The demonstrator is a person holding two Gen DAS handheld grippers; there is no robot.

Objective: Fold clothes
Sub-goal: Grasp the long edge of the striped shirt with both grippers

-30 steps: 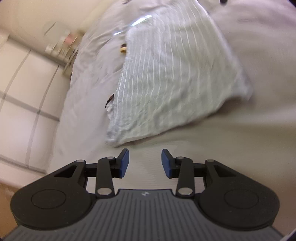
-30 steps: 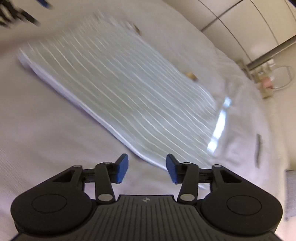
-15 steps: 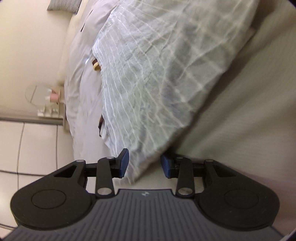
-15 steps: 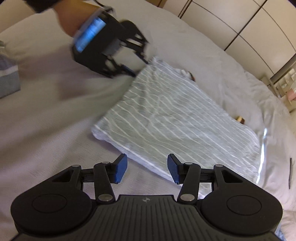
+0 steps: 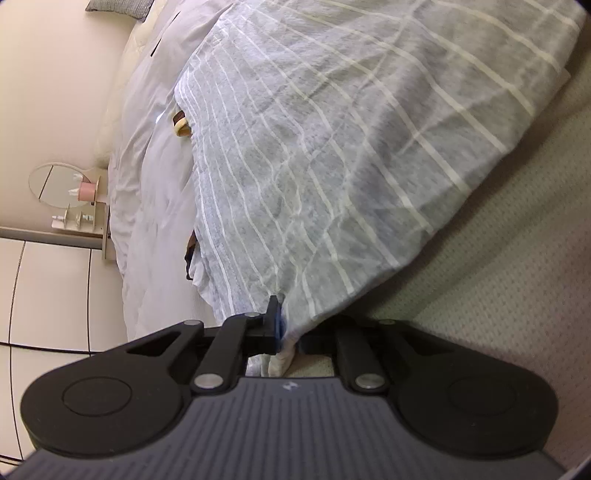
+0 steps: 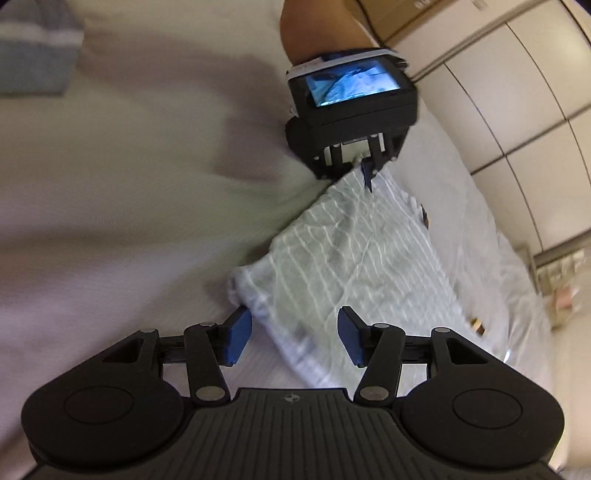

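Pinching striped shirt [image 5: 332, 155] corner, left gripper [image 5: 284, 328]; right gripper [image 6: 293, 338] seemingly straddles another.

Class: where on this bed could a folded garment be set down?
Bare sheet lies left of the striped garment, reaching up to the folded striped piece. Crowded: the garment's near corner at the right hand-held gripper and far corner, clamped by the left hand-held gripper.

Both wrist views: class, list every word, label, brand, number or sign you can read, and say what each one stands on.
No text can be read in full.
Cardboard box, top edge of the right wrist view: dark printed characters, cut off and too blurred to read.
Small logo on each tool's ribbed body: a symbol, no letters.
Screen on the back of the left tongs: a camera image only, no words.
Bottles on the shelf: too small to read.
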